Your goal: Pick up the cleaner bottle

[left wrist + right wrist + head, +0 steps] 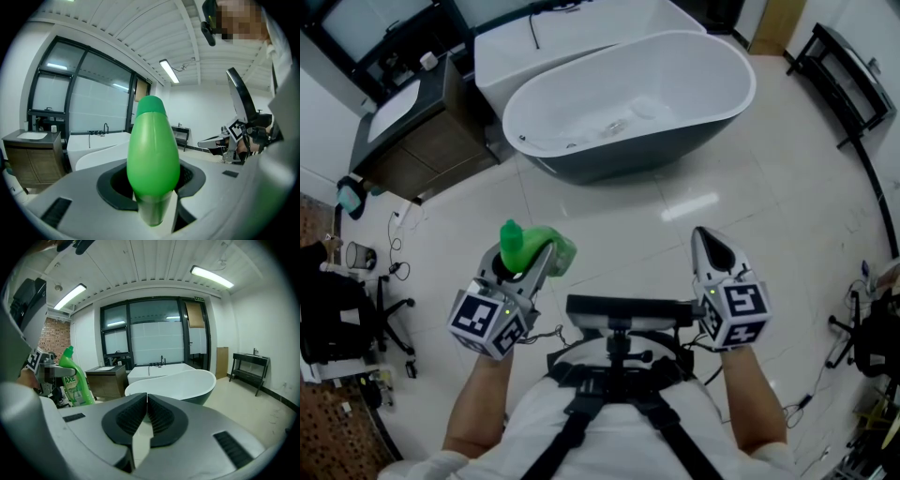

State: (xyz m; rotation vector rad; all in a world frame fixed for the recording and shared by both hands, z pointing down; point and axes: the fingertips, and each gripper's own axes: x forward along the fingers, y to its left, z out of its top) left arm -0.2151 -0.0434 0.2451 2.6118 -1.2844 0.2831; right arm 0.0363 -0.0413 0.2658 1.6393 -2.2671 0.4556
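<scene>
1. Left hand-held gripper [152,194]: is clamping its jaws on the green plastic cleaner bottle with the angled neck [153,154] and is carrying it in the air. The bottle is hanging over the pale tiled floor [722,202], well apart from the white oval bathtub with the dark outer shell [742,101].
2. Right hand-held gripper [147,414]: is keeping its ribbed pads pressed together with nothing between them, and is taking no part in the hold.
3. Risk, slipping: the bottle's skin is looking smooth and rounded where the pads are meeting it, so a loosening squeeze or a quick swing would likely be sending it down onto the floor.
4. Risk, tipping: most of the body is standing above the pads, so the bottle may be pivoting in the grasp if the wrist is rolling.
5. Risk, collision: the two grippers are sitting side by side; bringing the right one across carelessly could be knocking the bottle.
6. Pose: both forearms are reaching forward from the torso, level with each other, each gripper pointing slightly downward, the left one at the head view's left.
</scene>
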